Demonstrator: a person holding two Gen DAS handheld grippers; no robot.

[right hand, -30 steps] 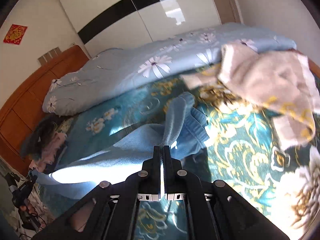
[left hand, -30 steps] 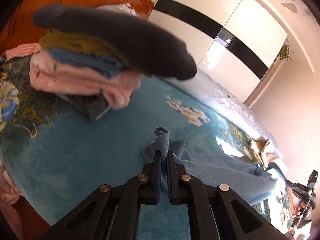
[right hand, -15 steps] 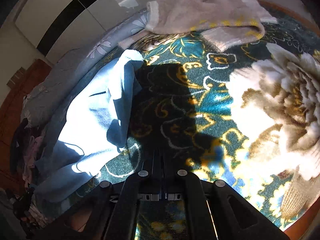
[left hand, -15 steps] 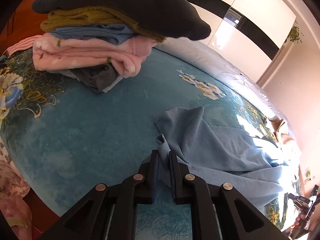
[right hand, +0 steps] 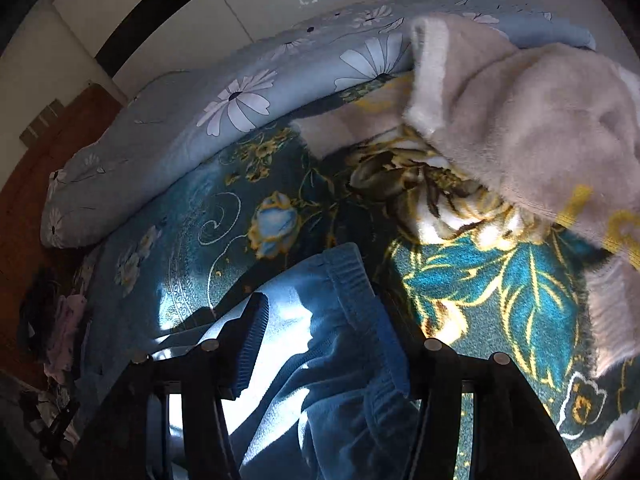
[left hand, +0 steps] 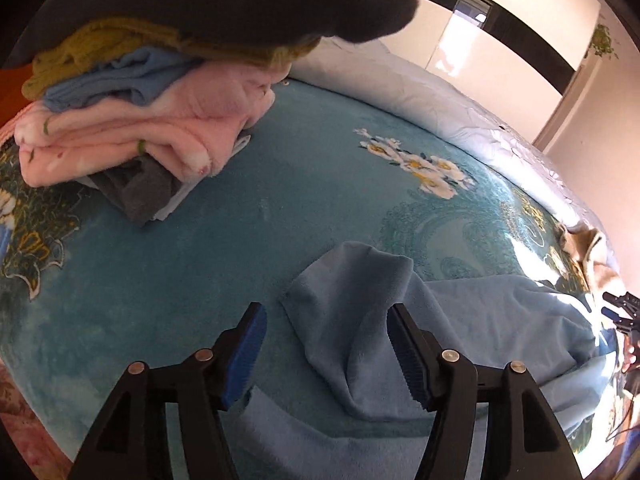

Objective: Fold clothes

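Blue garment lies loose between your left gripper jaws and your right gripper jaws, both just opened, pads off the cloth, lower centre of each view. Spread-out step looks done. Next: re-grip an edge and fold it over, clear of the folded stack upper left.

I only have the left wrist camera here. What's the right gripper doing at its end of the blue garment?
Observer: The right gripper has just been opening its jaws. The blue garment lies loose between them by its elastic waistband.
Operator: What's lying next to that end?
Observer: A beige fleece garment, crumpled, with yellow markings on it.
Operator: And behind it?
Observer: A pale blue quilt printed with white daisies.
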